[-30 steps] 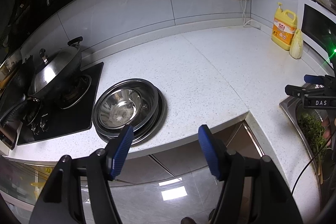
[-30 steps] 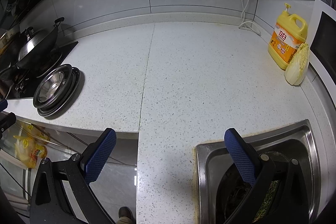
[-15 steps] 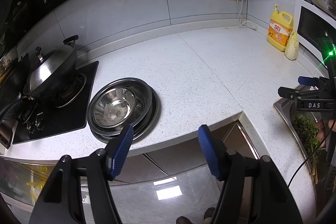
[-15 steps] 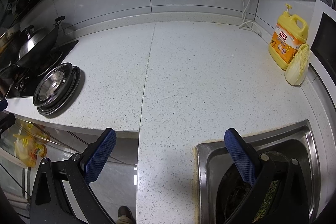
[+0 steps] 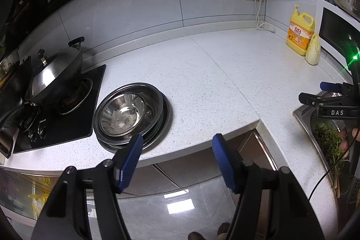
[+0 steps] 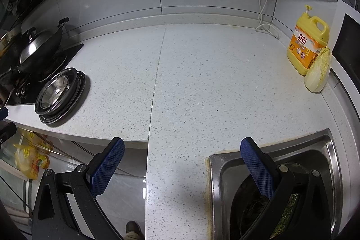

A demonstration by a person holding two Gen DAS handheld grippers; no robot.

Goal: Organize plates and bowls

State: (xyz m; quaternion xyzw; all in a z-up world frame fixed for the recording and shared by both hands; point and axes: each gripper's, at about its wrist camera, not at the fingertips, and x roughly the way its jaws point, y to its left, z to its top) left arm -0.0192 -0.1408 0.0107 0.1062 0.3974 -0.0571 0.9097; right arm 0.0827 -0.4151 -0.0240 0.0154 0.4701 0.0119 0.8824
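Claw (image 5: 177, 154) near round steel bowls (image 5: 130, 114)

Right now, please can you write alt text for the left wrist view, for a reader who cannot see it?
A stack of steel bowls and plates sits on a speckled white countertop beside a lidded wok on a black gas stove. The open, empty left gripper hangs before the counter edge; the sink and right gripper are at right.

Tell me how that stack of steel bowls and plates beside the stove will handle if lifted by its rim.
The stack of steel bowls and plates looks rigid and polished, so probably slippery. The pieces sit loosely nested, so they would likely shift or clatter. Together they are probably fairly heavy.
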